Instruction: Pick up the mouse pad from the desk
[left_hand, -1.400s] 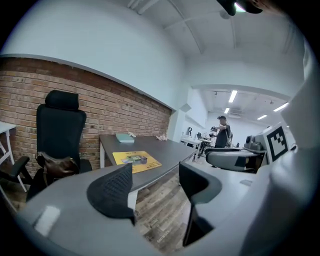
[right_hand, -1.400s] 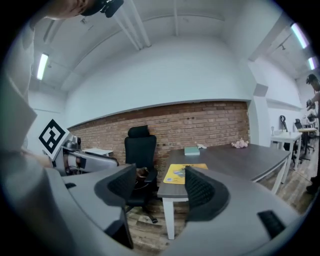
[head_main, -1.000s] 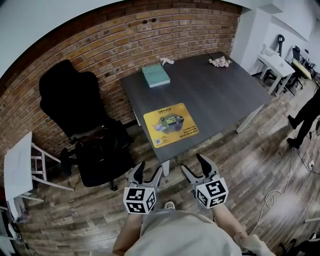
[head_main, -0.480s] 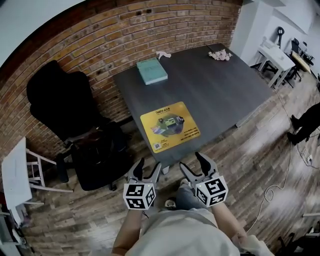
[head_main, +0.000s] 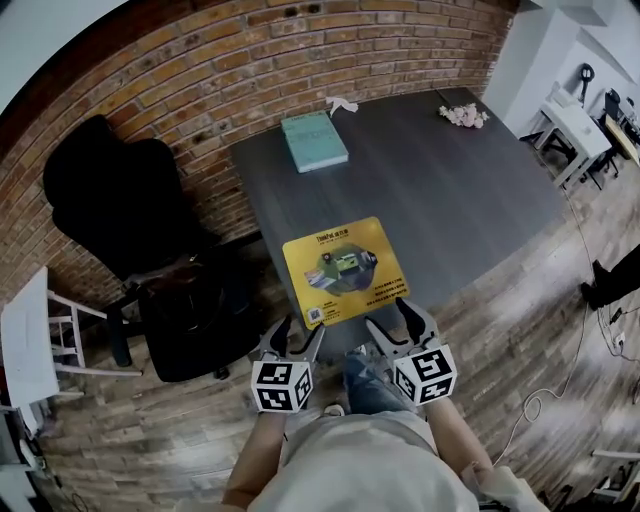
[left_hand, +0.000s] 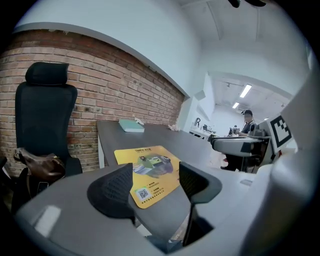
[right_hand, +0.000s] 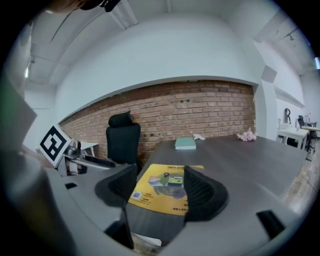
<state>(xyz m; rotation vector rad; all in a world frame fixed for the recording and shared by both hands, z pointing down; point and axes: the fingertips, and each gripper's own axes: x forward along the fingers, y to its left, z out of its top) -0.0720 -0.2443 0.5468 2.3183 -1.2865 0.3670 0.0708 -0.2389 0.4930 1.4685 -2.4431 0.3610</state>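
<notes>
I see L gripper (head_main: 297, 335) & R gripper (head_main: 390, 320) both released, nothing btwn jaws, just off the desk (head_main: 450, 190) edge. Yellow mouse pad (head_main: 343, 270) lies flat by that near edge, untouched.

A red brick wall (head_main: 300, 50) with white wall above it is seen behind the dark grey tabletop (head_main: 470, 190), a black office chair (head_main: 110, 190) is placed beside that tabletop, a wood-plank floor (head_main: 150, 440) is laid below, and white desks (head_main: 575, 125) are set at the far right.
</notes>
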